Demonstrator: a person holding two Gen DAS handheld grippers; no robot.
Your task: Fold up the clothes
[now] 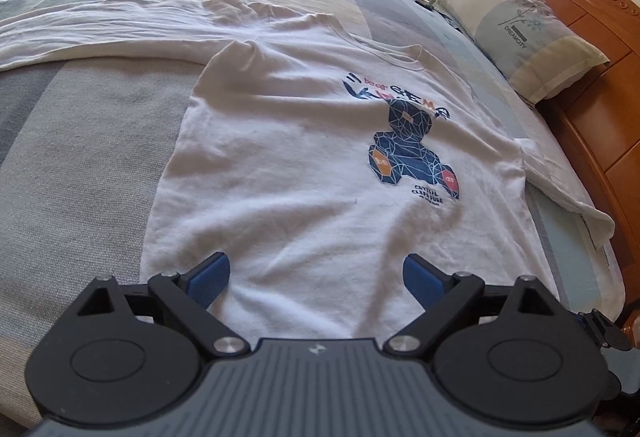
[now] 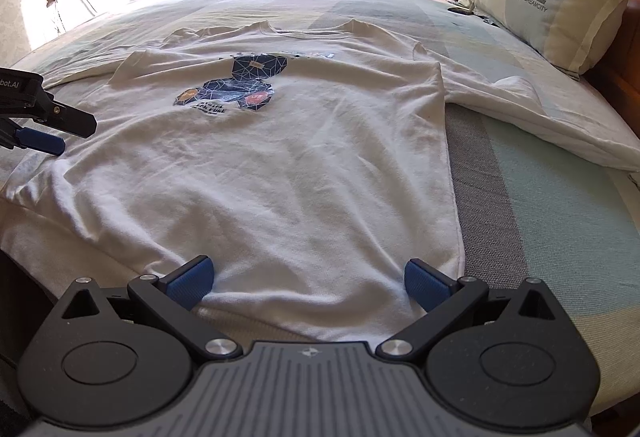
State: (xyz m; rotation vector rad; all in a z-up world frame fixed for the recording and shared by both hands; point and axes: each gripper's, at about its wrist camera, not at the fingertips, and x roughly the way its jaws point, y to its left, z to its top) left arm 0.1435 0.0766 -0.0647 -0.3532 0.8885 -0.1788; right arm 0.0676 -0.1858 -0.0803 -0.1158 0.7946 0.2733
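White shirt (image 2: pixel 256 165) lying flat on bed (image 2: pixel 560 237), bottom edge hiding behind wide left tongs (image 1: pixel 316 273) and wide right tongs (image 2: pixel 308 277).

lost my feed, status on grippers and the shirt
Left gripper open, right gripper open, both at the hem. White t-shirt flat on bed, print up, unfolded. Nothing blocking.
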